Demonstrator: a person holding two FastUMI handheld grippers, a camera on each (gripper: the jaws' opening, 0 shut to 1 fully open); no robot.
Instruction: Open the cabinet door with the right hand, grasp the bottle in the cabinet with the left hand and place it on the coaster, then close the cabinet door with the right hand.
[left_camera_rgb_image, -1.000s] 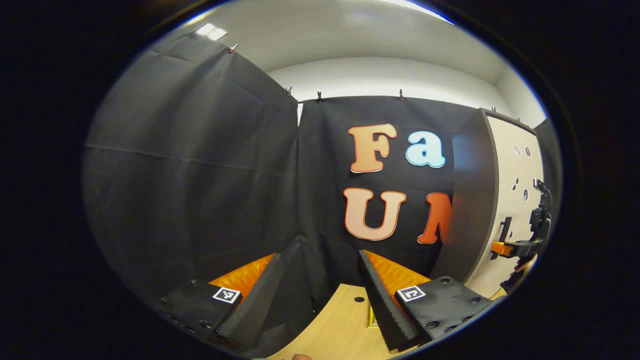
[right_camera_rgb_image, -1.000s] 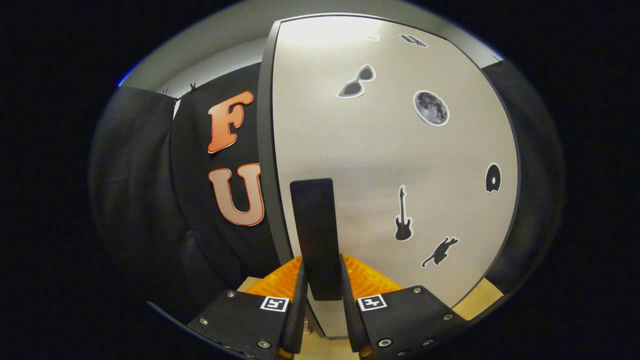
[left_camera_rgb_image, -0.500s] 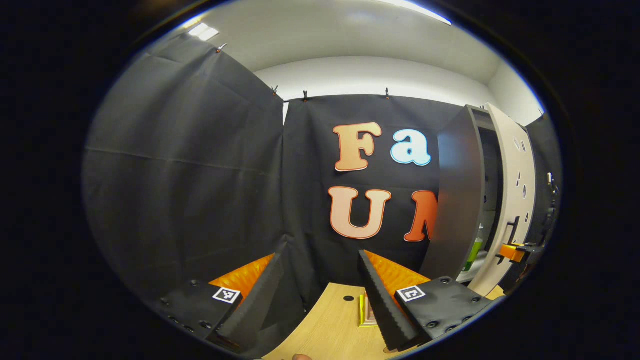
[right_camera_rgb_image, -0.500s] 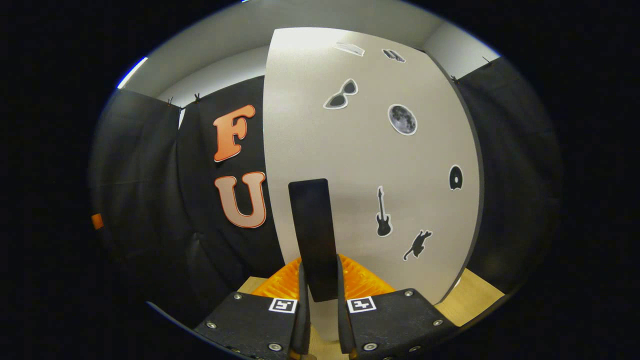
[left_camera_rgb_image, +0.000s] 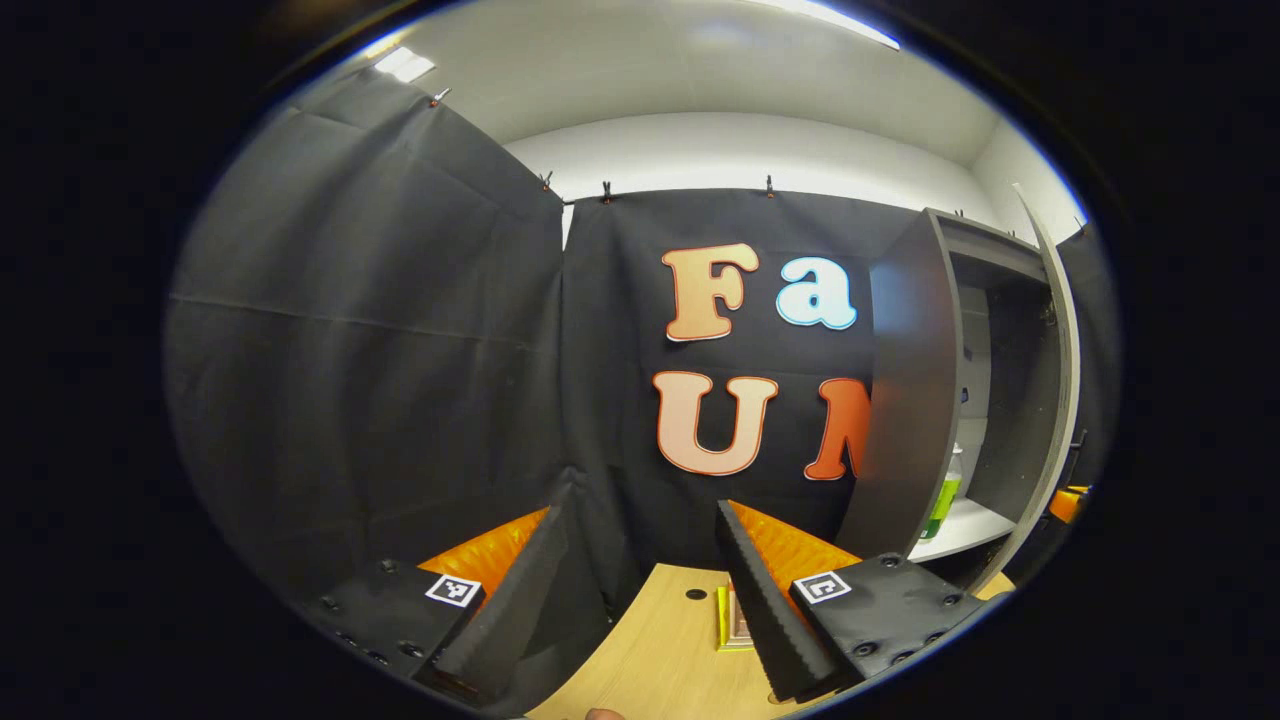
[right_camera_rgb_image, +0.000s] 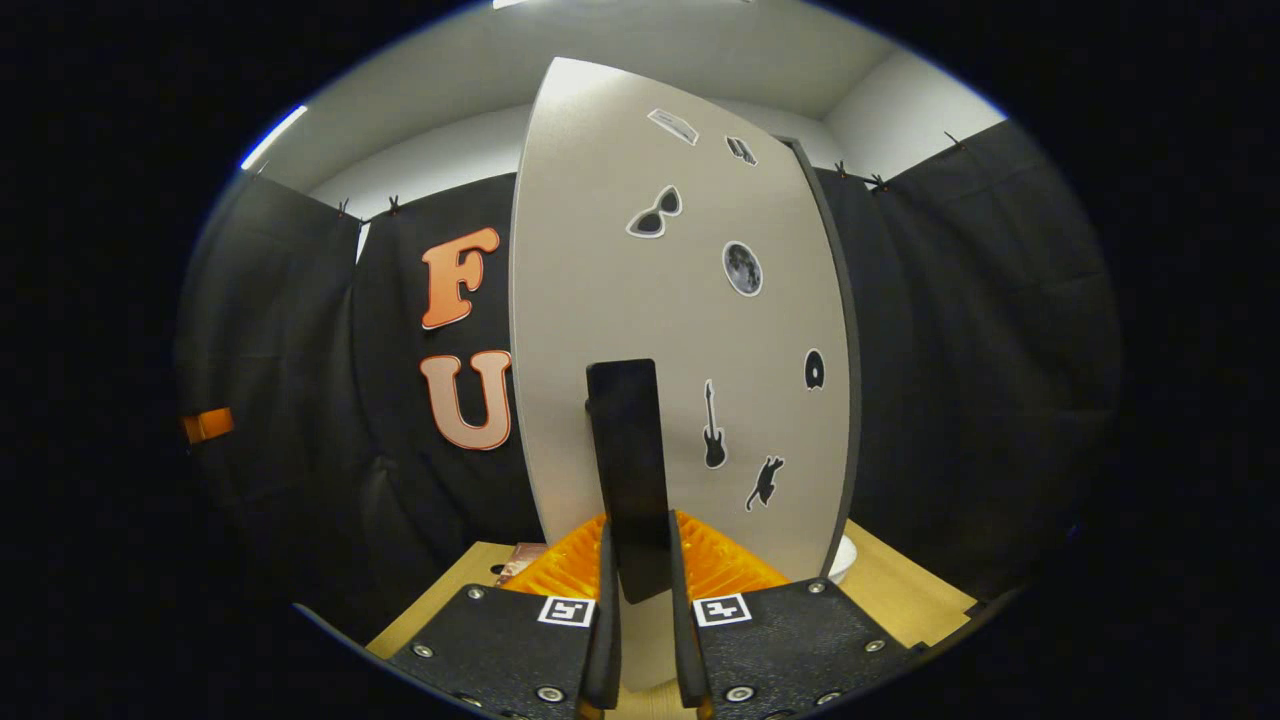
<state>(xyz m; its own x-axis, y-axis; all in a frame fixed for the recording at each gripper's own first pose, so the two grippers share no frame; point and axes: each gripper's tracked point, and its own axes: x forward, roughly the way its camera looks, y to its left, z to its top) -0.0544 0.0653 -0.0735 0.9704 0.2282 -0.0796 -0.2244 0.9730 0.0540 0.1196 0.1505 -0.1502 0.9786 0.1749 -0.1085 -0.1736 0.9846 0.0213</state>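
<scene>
Green liquid is seen in the bottle (left_camera_rgb_image: 945, 496), half hidden by the cabinet (left_camera_rgb_image: 905, 400) wall. The right hand-held gripper (right_camera_rgb_image: 640, 640) is clamped on the door handle (right_camera_rgb_image: 630, 470); the left hand-held gripper (left_camera_rgb_image: 640, 590) is spread, empty, partly covering the coaster (left_camera_rgb_image: 735, 620).

I see a light wooden desk (left_camera_rgb_image: 660, 650) with a small dark round hole (left_camera_rgb_image: 695, 594) in its top. Black cloth (left_camera_rgb_image: 380, 360) hangs behind, held by small clips (left_camera_rgb_image: 606, 190) along its upper edge. Above it are a white wall (left_camera_rgb_image: 740, 150) and ceiling lights (left_camera_rgb_image: 405, 64).
</scene>
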